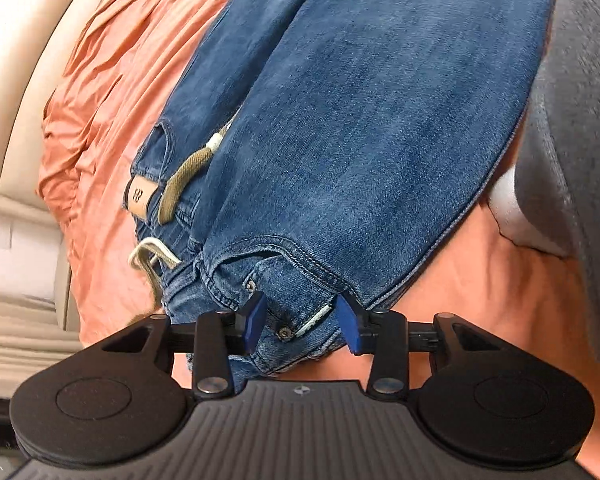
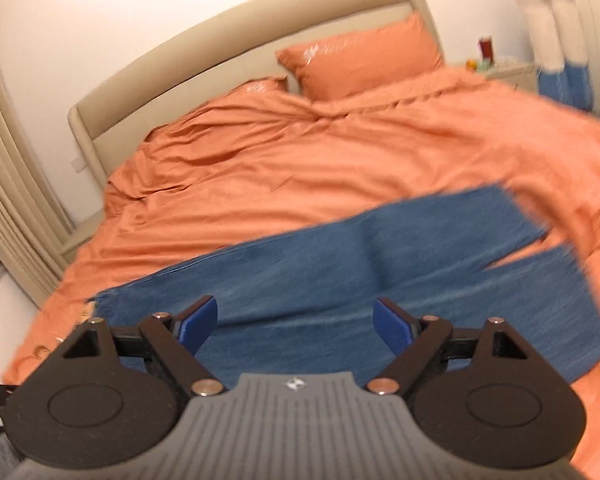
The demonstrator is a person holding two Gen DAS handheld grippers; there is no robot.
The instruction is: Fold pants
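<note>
Blue jeans (image 1: 372, 128) lie on the orange bed sheet (image 1: 112, 92), folded lengthwise, with a tan drawstring (image 1: 188, 176) and a leather patch at the waistband. My left gripper (image 1: 302, 322) is partly open, its blue pads on either side of the waistband's pocket corner; I cannot see firm pinching. In the right wrist view the jeans (image 2: 364, 276) stretch across the bed with the leg ends at the right. My right gripper (image 2: 294, 320) is wide open and empty above the jeans.
The bed has a beige headboard (image 2: 228, 40) and two orange pillows (image 2: 364, 60) at the far end. A grey-clothed person (image 1: 572, 152) is at the right of the left wrist view. A nightstand (image 2: 508, 68) with small items stands far right.
</note>
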